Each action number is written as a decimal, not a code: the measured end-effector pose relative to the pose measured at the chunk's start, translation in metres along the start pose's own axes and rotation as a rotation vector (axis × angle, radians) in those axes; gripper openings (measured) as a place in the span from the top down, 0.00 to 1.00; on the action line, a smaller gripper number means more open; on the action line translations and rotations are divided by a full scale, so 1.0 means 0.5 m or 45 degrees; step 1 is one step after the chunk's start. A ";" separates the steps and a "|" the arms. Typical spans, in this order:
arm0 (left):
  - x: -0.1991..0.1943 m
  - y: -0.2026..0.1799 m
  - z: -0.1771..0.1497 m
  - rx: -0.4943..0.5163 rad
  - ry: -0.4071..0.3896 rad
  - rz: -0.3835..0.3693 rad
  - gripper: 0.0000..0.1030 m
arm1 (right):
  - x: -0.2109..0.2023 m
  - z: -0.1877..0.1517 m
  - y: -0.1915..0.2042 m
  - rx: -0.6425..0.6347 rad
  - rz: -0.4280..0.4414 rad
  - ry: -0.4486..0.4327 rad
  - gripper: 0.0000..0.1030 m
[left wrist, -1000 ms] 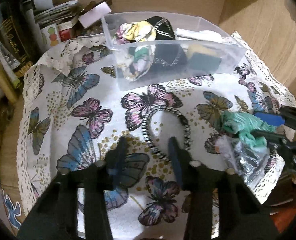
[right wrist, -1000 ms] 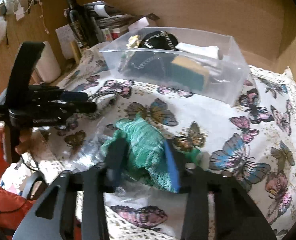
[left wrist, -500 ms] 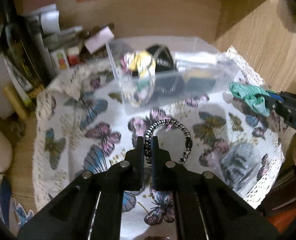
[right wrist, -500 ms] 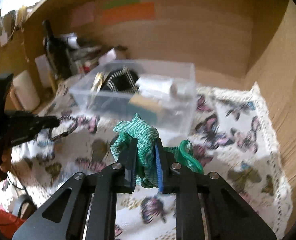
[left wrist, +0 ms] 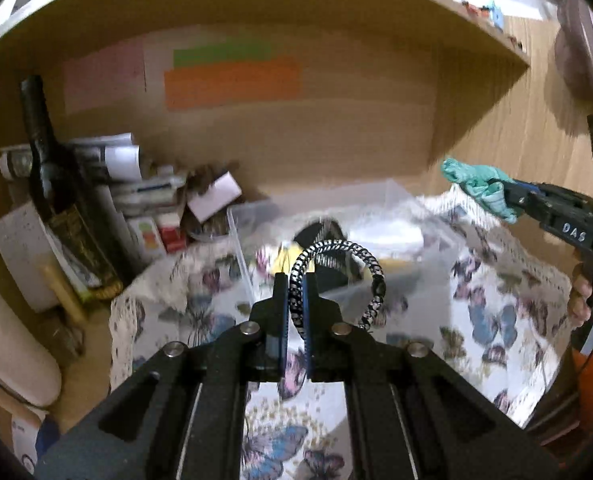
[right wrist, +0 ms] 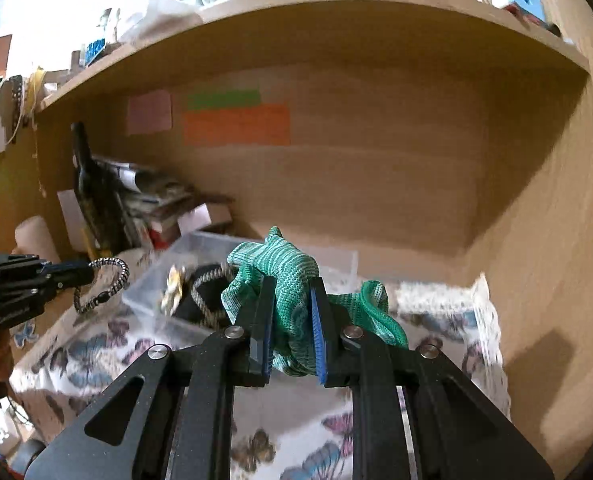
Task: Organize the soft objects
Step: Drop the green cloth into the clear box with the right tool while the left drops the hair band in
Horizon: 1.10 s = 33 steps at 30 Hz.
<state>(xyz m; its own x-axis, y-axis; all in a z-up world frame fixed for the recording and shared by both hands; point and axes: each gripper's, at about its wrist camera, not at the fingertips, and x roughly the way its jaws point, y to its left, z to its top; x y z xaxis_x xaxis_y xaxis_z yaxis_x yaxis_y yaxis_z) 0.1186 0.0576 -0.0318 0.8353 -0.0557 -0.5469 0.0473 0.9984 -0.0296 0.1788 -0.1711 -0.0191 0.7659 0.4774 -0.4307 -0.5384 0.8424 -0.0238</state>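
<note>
My left gripper [left wrist: 294, 298] is shut on a black-and-white braided band [left wrist: 338, 276] and holds it in the air in front of the clear plastic bin [left wrist: 252, 216]. It also shows in the right wrist view [right wrist: 108, 284]. My right gripper [right wrist: 290, 312] is shut on a green knitted cloth [right wrist: 284, 276], lifted above the butterfly tablecloth [right wrist: 292, 424] near the bin [right wrist: 200, 248]. The cloth also shows in the left wrist view [left wrist: 480, 188]. The bin holds several soft items, among them a black patterned piece [right wrist: 204, 292].
A dark bottle [left wrist: 56, 184], papers and small boxes [left wrist: 144, 192] stand at the back left of the wooden alcove. A wooden side wall [right wrist: 536, 240] rises on the right. A shelf [right wrist: 296, 20] runs overhead. A white roll [right wrist: 32, 236] stands at the far left.
Both grippers closed on their items and rose from the tablecloth: the left lifted the braided band, the right lifted the green cloth, both now higher and nearer the bin.
</note>
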 end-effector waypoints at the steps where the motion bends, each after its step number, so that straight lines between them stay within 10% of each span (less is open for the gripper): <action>1: 0.002 0.000 0.007 -0.002 -0.011 0.001 0.95 | 0.008 0.007 0.003 -0.007 0.003 -0.006 0.86; 26: 0.254 -0.012 0.005 -0.038 0.253 0.034 0.95 | 0.236 -0.037 0.057 -0.127 0.041 0.330 0.74; 33: 0.223 -0.025 0.006 -0.024 0.214 0.027 0.45 | 0.197 -0.032 0.060 -0.125 0.041 0.318 0.46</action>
<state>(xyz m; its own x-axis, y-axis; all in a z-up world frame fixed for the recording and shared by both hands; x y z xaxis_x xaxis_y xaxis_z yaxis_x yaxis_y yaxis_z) 0.2128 0.0391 -0.0900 0.7323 -0.0357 -0.6800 0.0191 0.9993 -0.0319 0.2324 -0.1025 -0.0766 0.6439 0.4168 -0.6416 -0.6019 0.7936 -0.0885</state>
